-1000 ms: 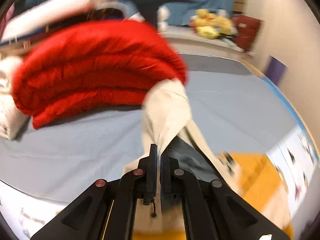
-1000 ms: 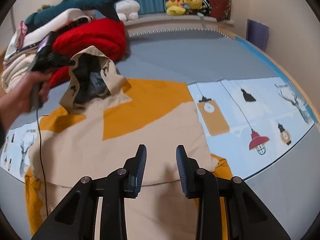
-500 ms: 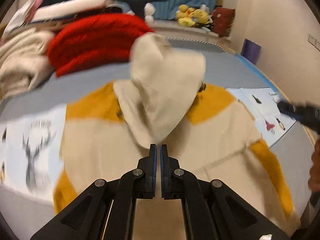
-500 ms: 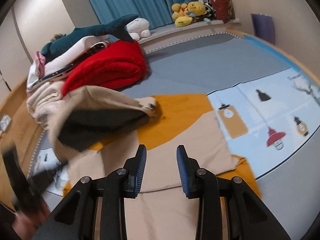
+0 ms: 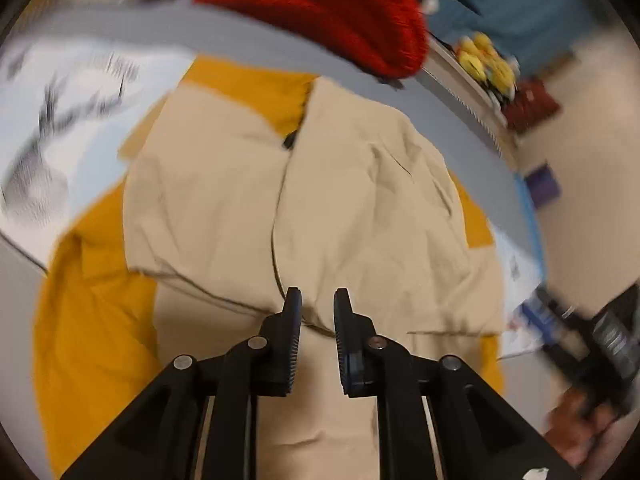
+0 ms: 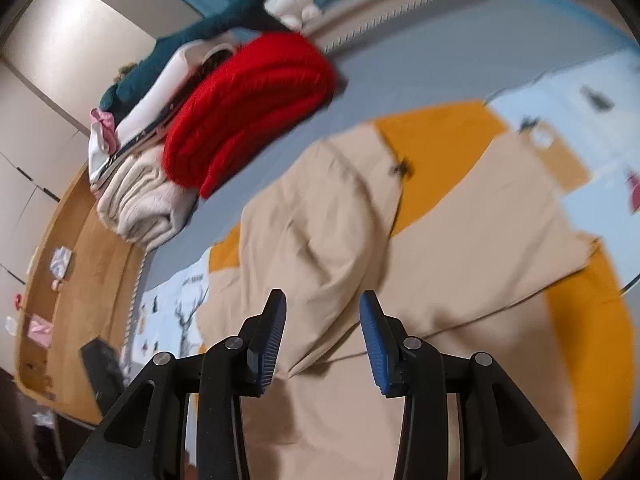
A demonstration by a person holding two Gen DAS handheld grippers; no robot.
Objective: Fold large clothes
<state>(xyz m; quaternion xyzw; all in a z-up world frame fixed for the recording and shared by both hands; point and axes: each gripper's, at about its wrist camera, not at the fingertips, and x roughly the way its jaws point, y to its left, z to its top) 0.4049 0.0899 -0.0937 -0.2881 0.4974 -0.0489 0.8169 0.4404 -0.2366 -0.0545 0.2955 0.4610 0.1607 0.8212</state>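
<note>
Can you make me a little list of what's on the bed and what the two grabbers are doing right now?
garment: beige and orange jacket, spread on the bed, hood folded down over its body
left gripper: jaws just opened, nothing between them, over the jacket
right gripper: jaws apart and just widening, empty, over the jacket
behind: folded red blanket on a pile of bedding
surface: grey bed

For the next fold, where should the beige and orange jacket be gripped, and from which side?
Probably the jacket at its near hem, coming from above and the near side. The hood already lies folded flat over the body, and the hem is a thin free edge just ahead of both open grippers, left and right.
</note>
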